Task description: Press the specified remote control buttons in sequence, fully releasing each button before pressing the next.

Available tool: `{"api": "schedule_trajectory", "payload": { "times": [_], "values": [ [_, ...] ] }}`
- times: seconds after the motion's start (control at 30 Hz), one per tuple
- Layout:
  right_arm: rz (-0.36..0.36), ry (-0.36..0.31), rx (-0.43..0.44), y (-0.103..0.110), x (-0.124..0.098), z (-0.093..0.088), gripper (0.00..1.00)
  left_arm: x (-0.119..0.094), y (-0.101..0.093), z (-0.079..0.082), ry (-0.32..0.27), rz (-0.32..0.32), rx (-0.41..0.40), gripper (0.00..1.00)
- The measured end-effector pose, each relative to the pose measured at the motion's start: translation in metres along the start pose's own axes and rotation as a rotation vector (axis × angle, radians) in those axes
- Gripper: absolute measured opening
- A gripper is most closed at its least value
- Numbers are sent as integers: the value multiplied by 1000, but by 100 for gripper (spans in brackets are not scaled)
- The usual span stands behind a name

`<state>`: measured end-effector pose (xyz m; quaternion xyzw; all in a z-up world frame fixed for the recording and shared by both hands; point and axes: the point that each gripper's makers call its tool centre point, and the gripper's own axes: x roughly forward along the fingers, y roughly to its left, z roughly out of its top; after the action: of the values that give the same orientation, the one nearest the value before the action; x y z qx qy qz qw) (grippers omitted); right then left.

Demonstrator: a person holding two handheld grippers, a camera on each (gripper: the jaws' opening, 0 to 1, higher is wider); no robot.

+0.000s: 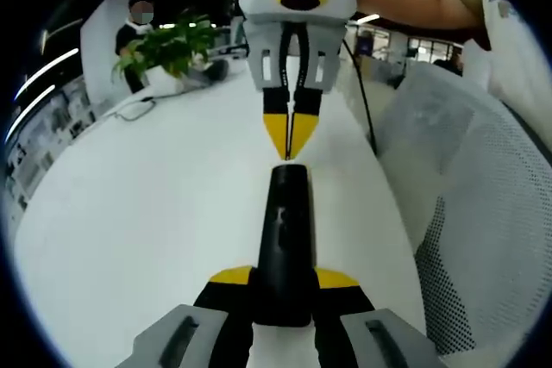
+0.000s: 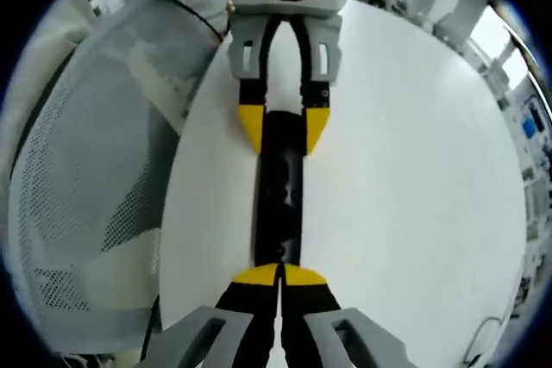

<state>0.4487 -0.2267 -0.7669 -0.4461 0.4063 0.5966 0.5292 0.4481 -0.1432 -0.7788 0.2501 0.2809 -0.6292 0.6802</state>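
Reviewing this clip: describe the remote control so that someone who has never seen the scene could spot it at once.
Start at the big white table. Near its edge, beside a mesh chair, lies the remote control: a long, narrow black bar, clamped at one end by the left tongs, with the shut right tongs at its other end. It is the one black thing between the yellow tips.

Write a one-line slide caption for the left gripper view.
Left gripper clamps a black remote on the white table while the closed right gripper points its tips at the far end.

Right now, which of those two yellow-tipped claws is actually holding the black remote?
The left gripper: its fingers clamp the remote's sides. The right gripper is pinched shut, tips together at the remote's far end.
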Motion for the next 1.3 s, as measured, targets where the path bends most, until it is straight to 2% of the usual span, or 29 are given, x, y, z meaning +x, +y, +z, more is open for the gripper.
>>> {"api": "schedule_trajectory", "payload": {
  "times": [0.23,0.87,1.3],
  "values": [
    [16,31,-8,0,6,-4,0,0,0,0,0,1,1,24],
    [19,81,-27,-1,10,-2,0,0,-1,0,1,-3,4,24],
    [23,82,20,0,10,-1,0,0,-1,0,3,0,2,24]
  ]
}}
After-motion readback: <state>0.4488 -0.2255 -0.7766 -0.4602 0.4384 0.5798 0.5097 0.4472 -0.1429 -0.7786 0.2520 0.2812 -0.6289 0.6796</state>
